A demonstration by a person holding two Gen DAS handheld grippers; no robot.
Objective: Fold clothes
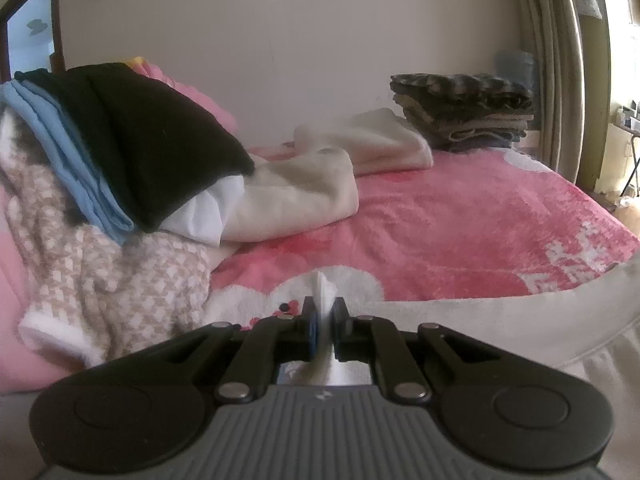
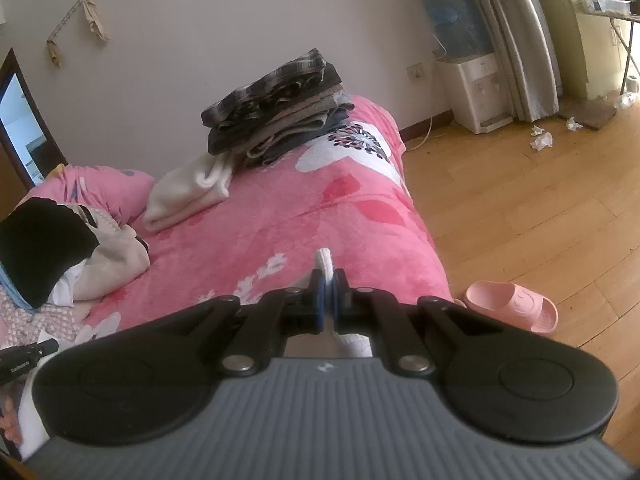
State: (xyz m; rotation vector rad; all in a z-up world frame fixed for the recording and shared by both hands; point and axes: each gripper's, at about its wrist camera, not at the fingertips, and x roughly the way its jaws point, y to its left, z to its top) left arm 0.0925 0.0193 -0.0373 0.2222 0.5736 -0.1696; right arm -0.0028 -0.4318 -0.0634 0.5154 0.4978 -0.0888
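Note:
My left gripper (image 1: 325,322) is shut on a pinch of white cloth (image 1: 325,289) that sticks up between its pads, low over the near edge of the pink bed (image 1: 460,216). My right gripper (image 2: 329,295) is likewise shut on a white cloth edge (image 2: 325,261), above the bed's near right side (image 2: 320,208). More of the white cloth (image 2: 356,342) hangs below the right jaws. Most of the held garment is hidden under the grippers.
A heap of unfolded clothes, black (image 1: 160,140), blue and checkered (image 1: 120,280), lies at left. Cream towels (image 1: 304,192) sit mid-bed, and a dark folded stack (image 2: 276,104) stands at the far end. A pink slipper (image 2: 514,306) and tissues lie on the wooden floor.

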